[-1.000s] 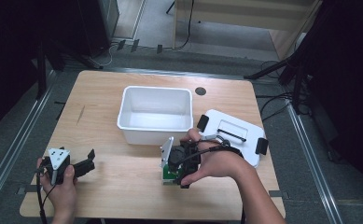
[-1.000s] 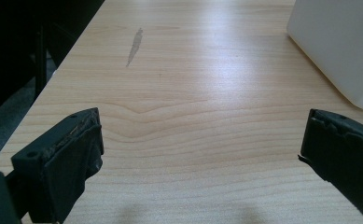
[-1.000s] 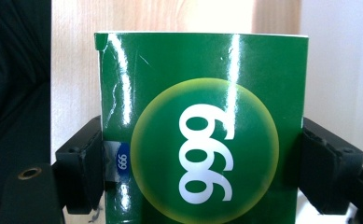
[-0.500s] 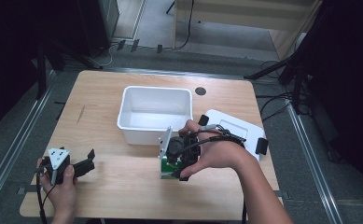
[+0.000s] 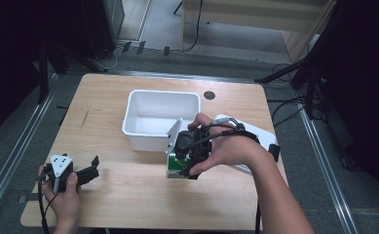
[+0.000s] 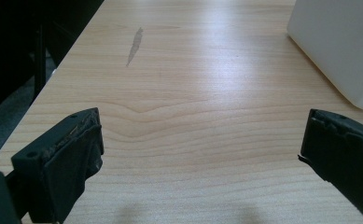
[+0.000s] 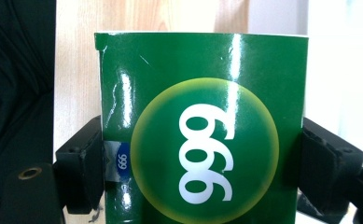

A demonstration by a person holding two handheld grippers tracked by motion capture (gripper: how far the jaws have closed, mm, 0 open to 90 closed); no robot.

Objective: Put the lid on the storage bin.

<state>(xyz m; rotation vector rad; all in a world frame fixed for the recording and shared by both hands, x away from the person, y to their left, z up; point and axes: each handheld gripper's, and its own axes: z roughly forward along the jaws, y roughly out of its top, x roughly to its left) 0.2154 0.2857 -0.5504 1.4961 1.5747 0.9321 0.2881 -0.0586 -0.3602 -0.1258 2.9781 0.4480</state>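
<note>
Your right gripper (image 7: 202,154) clamps the green box (image 7: 202,126) squarely between both jaws, just in front of the white bin (image 5: 160,119); your left gripper (image 6: 202,154) stands wide, empty

A green box (image 5: 176,165) is held by the right gripper (image 5: 189,151) just beside the white bin (image 5: 148,139).

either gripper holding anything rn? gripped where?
Right gripper: shut on the green box, jaws pressing its two opposite side faces. Left gripper: jaws open over bare table, holding nothing.
</note>
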